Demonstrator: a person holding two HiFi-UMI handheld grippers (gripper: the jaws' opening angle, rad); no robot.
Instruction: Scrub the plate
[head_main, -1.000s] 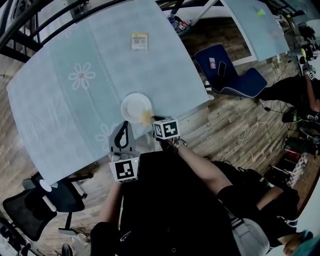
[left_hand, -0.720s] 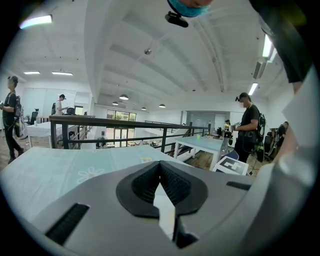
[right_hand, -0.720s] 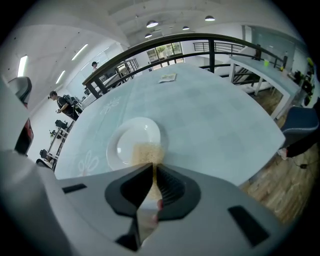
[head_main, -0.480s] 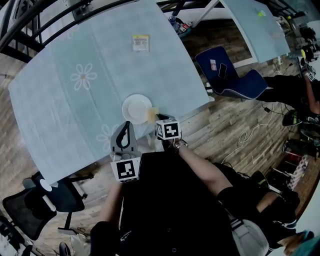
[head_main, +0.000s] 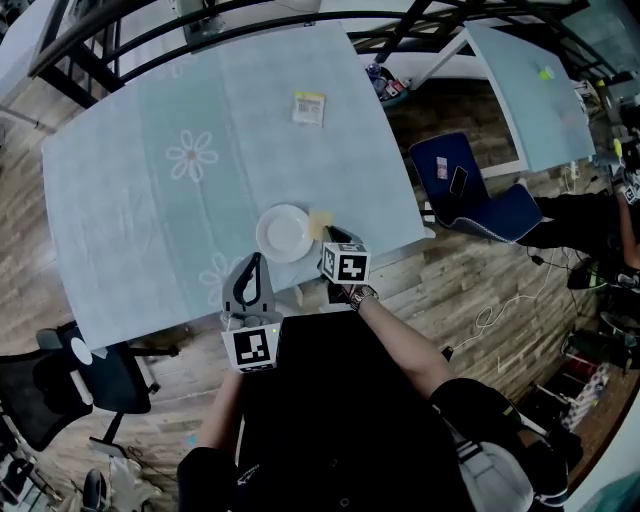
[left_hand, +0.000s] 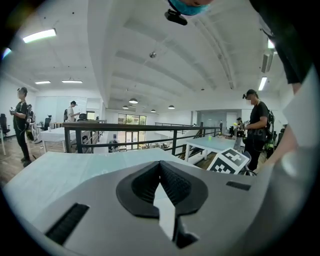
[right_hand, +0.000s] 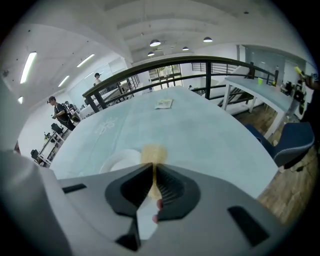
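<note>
Plate (head_main: 284, 233), white and round, sits on the table (head_main: 150, 210) close to its near edge. The right gripper (head_main: 330, 236) clamps a yellow sponge (head_main: 320, 224) just beside the plate's right rim. The left gripper (head_main: 254, 262) is clenched on nothing, jaws together, over the table's near edge

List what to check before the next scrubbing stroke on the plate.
1. Sponge gripped: ok. The right gripper has its jaws closed on it.
2. Sponge over the plate: not ok. It sits at the plate's right rim, not over the middle.
3. Sponge touching the plate: cannot tell.
4. Plate steadied: not ok. The left gripper is shut on nothing and stays apart from the plate.
5. Plate flat on the table: ok.
6. Room around the plate: ok. The only other item, a packet, lies far across the table.
</note>
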